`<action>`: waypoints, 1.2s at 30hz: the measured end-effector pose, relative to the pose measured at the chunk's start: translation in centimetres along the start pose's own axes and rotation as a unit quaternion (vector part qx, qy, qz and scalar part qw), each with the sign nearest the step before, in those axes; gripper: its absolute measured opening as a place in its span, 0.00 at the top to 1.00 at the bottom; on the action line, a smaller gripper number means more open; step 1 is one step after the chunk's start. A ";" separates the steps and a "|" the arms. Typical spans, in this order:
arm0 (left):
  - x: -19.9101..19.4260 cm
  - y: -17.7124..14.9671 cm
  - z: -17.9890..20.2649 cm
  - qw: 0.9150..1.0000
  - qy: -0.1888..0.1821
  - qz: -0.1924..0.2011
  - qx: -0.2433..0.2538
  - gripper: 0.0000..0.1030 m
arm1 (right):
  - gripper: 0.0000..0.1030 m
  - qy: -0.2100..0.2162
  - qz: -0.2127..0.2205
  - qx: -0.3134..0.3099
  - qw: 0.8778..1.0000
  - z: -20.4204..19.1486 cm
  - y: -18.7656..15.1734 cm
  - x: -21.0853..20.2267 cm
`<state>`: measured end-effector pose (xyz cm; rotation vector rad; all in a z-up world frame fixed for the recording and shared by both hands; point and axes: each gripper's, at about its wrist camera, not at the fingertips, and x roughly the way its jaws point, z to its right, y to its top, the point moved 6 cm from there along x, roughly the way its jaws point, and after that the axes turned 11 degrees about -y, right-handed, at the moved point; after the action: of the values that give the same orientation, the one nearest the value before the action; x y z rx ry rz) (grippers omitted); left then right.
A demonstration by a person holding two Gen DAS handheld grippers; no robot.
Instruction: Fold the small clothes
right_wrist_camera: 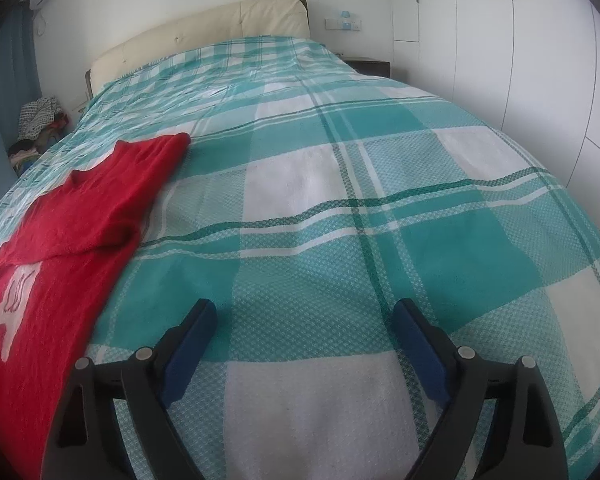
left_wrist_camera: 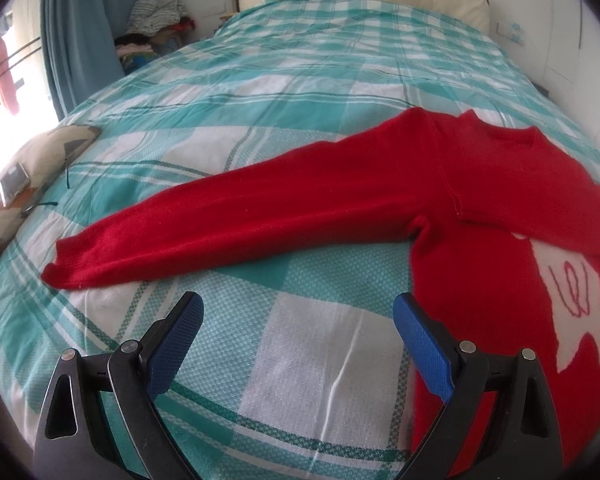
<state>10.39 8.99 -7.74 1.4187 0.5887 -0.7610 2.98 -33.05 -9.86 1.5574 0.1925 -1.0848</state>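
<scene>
A small red sweater (left_wrist_camera: 480, 184) with a white motif lies flat on the teal-and-white checked bedspread (left_wrist_camera: 300, 340). Its left sleeve (left_wrist_camera: 220, 224) stretches out flat to the left, the cuff at the far left. Its other sleeve is folded across the chest in the right wrist view (right_wrist_camera: 100, 208). My left gripper (left_wrist_camera: 298, 316) is open and empty, just in front of the outstretched sleeve, its right finger beside the sweater's side edge. My right gripper (right_wrist_camera: 304, 320) is open and empty over bare bedspread (right_wrist_camera: 340, 240), to the right of the sweater (right_wrist_camera: 40, 300).
A cream headboard (right_wrist_camera: 220, 24) is at the far end. A patterned cushion with a phone (left_wrist_camera: 16, 184) lies at the bed's left edge. A pile of clothes (left_wrist_camera: 156, 20) sits by the blue curtain. White wardrobe doors (right_wrist_camera: 540, 60) stand right of the bed.
</scene>
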 end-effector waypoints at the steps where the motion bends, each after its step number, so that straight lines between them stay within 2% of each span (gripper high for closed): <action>1: 0.3 -0.1 0.2 1.000 0.001 -0.005 0.002 0.06 | 0.10 -0.003 0.000 -0.001 1.000 -0.1 -0.2 0.0; 7: 1.7 -1.1 0.7 0.999 0.004 -0.036 0.010 0.06 | 0.07 -0.006 0.001 -0.001 1.000 -0.2 -0.4 0.1; 19: 2.1 -1.2 -0.2 0.999 -0.011 -0.047 -0.020 0.04 | 0.05 -0.006 0.000 -0.001 1.000 -0.2 -0.5 0.1; 36: 2.1 -1.1 -0.4 0.998 -0.009 -0.048 -0.026 0.03 | 0.05 -0.005 0.000 0.000 1.000 -0.3 -0.5 0.1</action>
<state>10.88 9.14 -10.09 1.3409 0.6618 -0.8282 2.84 -32.70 -10.34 1.5511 0.1853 -1.0923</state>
